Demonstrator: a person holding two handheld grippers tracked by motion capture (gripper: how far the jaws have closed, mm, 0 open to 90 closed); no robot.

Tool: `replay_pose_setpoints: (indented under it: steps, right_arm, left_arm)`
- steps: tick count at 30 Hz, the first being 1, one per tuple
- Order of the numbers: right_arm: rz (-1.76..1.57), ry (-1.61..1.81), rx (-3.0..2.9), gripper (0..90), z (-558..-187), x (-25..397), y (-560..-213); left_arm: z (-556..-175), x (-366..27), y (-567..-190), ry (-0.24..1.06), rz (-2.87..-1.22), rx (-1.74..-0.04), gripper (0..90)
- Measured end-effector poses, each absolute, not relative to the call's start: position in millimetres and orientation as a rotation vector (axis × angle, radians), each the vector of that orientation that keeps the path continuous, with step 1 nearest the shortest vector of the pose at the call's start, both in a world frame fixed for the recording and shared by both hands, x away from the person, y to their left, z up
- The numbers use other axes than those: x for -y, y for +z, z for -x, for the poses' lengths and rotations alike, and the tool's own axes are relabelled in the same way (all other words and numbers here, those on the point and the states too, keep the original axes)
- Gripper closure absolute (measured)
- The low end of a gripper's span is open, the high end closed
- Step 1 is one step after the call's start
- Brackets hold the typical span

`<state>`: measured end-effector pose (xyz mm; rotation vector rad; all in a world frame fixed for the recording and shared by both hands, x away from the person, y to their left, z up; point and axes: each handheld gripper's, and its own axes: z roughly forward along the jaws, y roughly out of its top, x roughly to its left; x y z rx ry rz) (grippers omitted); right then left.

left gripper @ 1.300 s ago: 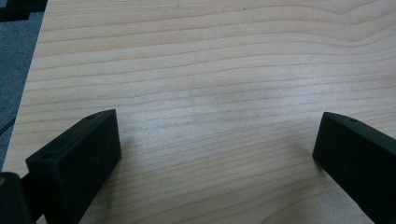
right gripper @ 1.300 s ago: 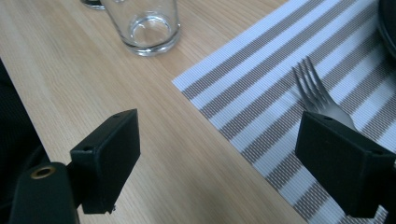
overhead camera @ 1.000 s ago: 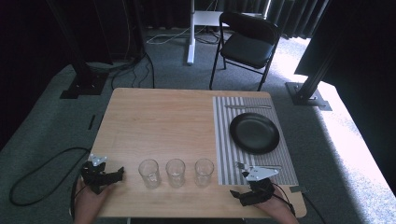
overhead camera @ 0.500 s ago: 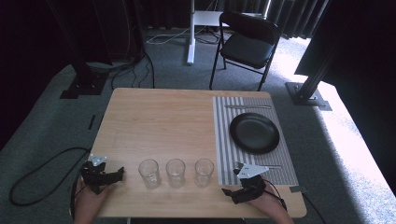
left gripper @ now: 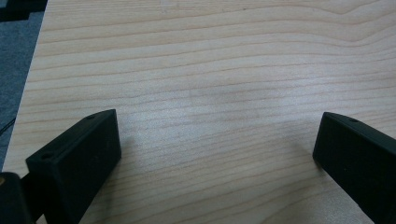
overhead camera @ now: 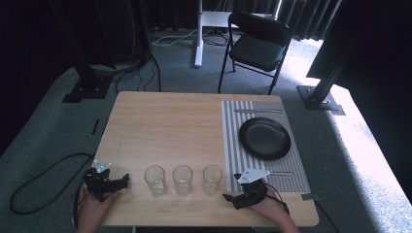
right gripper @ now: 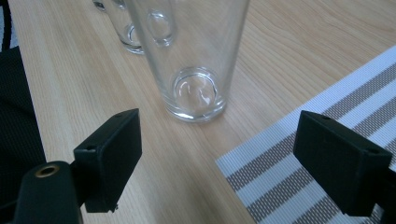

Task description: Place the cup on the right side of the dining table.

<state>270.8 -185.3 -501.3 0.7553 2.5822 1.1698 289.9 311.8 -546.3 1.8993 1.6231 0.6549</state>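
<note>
Cropping hides the clear, upright glass (right gripper: pixel 194 60) rim from you; your right gripper (right gripper: pixel 217 161) gapes wide, holding nothing

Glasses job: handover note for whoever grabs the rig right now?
Right gripper: open, holding nothing, at the table's near edge, aimed at the nearest glass, which stands just ahead of its jaws and untouched.
Left gripper: open, holding nothing, at the near left corner over bare table.
Three glasses stand upright in a row on the wood: left glass, middle glass, and the nearest one beside the striped placemat. A black plate sits on the mat.
Done: nothing picked up.
Left: probably close the right gripper on the nearest glass, then the other two.
</note>
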Motion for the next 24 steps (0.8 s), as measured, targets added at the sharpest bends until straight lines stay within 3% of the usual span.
replay_pose_setpoints:
  steps: [24]
  right_arm:
    - [-0.688, 1.217, -2.588, 14.8, -278.7, 154.5, -500.5]
  left_arm:
    - [-289.8, -311.9, -546.2, 0.655, -1.903, -1.622, 1.2]
